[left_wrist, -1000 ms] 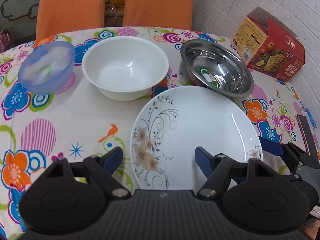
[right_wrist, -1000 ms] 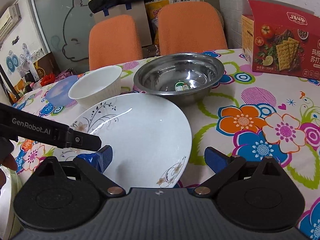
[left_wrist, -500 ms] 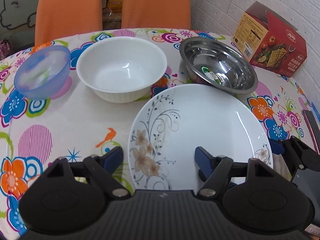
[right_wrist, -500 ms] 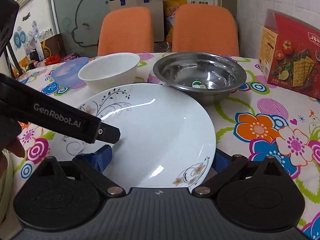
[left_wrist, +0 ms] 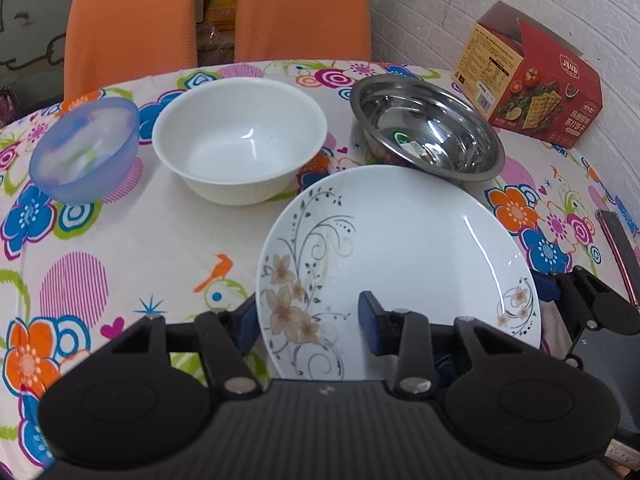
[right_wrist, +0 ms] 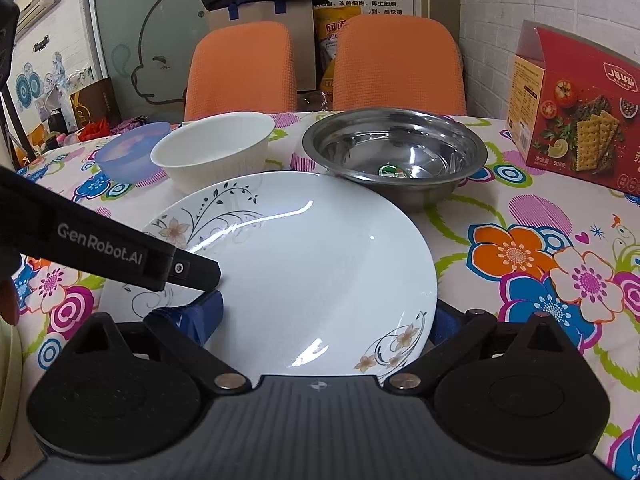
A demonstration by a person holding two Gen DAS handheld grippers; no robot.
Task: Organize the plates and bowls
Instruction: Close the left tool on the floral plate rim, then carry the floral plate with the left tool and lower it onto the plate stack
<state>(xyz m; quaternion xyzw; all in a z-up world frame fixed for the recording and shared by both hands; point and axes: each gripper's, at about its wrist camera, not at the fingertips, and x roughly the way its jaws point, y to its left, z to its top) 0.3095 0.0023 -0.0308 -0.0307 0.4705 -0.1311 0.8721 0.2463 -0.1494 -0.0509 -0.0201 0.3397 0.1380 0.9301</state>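
Observation:
A white plate [left_wrist: 400, 248] with a floral print lies on the table, close to both grippers. My left gripper [left_wrist: 308, 320] is open and straddles its near-left rim, with one finger outside the edge and the other over the plate. My right gripper [right_wrist: 322, 320] is open at the near-right rim; its left finger is over the plate [right_wrist: 320, 264] and its right finger is mostly hidden behind the rim. Behind the plate stand a white bowl [left_wrist: 240, 140], a steel bowl [left_wrist: 428, 132] and a translucent blue bowl [left_wrist: 84, 148].
A red cracker box [left_wrist: 532, 80] stands at the back right by the brick wall. Two orange chairs [left_wrist: 300, 12] stand behind the round table with the flowered cloth [left_wrist: 120, 240]. A dark flat object [left_wrist: 618, 248] lies at the table's right edge.
Both grippers have come closer to the plate. The left gripper's fingers have narrowed around the rim. The right gripper's right finger has slid behind the plate's edge.

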